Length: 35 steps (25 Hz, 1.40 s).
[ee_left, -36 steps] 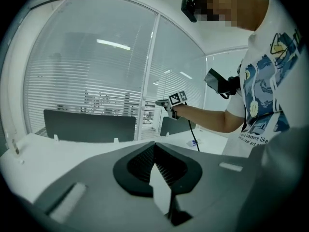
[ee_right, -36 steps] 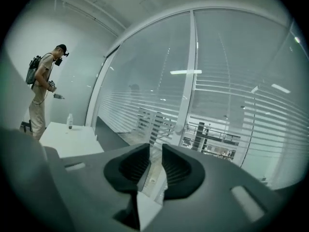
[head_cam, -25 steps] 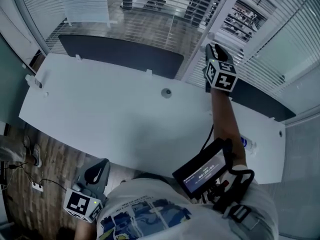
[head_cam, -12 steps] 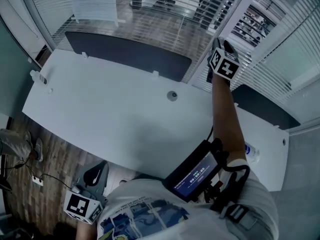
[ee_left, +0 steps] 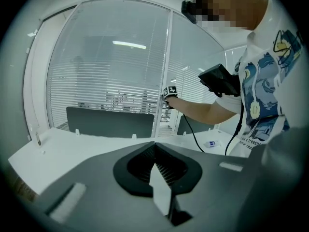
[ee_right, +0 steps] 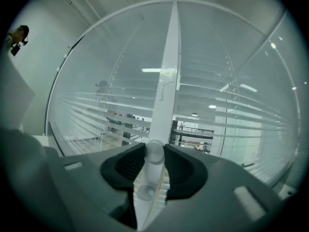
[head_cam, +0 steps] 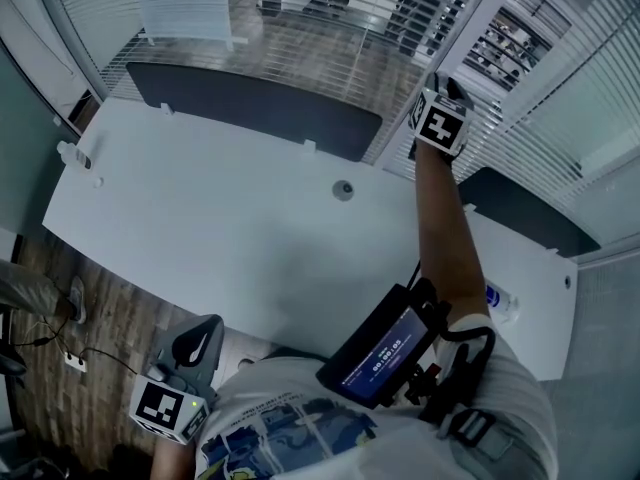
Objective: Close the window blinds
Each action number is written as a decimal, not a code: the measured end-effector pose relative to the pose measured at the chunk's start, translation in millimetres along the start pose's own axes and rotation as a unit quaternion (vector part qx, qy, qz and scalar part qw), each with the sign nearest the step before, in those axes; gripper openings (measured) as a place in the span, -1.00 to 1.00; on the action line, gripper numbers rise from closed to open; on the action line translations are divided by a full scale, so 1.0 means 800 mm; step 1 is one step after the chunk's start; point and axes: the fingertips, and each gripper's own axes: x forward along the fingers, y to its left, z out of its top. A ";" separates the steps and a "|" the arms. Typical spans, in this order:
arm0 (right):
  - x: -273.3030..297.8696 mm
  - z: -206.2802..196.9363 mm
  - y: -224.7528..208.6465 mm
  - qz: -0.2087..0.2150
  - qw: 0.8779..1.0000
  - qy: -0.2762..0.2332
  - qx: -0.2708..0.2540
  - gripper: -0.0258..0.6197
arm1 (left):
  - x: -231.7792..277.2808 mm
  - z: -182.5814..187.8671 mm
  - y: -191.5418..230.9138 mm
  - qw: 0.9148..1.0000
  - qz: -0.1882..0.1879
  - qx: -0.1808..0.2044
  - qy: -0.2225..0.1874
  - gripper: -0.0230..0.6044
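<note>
**Right gripper (head_cam: pixel 449 89) shifts to the wand (ee_right: pixel 153 162)**

It has moved farther across the desk (head_cam: pixel 230 228) toward the window blinds (head_cam: pixel 560 98). Its 2 jaws, just closing, pinch the translucent wand. Left gripper (ee_left: pixel 154 149) hangs near the desk edge, jaws together, empty.

Your right arm (head_cam: pixel 441 230) is stretched forward. Right tongs (ee_right: pixel 155 148) are near level, jaws just been closing, pinching a clear rod (ee_right: pixel 150 172). Left tongs (ee_left: pixel 154 145) sit low beside your torso, jaws together, empty.
</note>
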 end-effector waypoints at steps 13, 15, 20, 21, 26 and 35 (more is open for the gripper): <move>0.002 0.002 0.015 -0.041 0.965 0.031 -0.258 -0.54 | -0.009 -0.006 0.004 1.000 -0.002 -0.008 0.000 -0.91; 0.005 0.000 0.014 -0.041 0.956 0.035 -0.289 -0.54 | -0.007 -0.006 0.002 1.000 -0.005 -0.009 0.001 -0.92; 0.012 -0.004 0.018 -0.049 0.929 0.042 -0.365 -0.54 | -0.003 -0.005 0.002 1.000 -0.011 -0.008 0.002 -0.92; 0.013 -0.005 0.019 -0.051 0.920 0.045 -0.385 -0.54 | -0.003 -0.005 0.002 1.000 -0.012 -0.008 0.002 -0.92; 0.018 -0.016 0.019 -0.064 0.873 0.056 -0.481 -0.54 | -0.003 -0.009 -0.001 1.000 -0.015 -0.007 0.001 -0.91; 0.017 -0.016 0.015 -0.093 0.759 0.076 -0.640 -0.54 | -0.003 -0.008 -0.005 1.000 -0.016 -0.005 -0.003 -0.92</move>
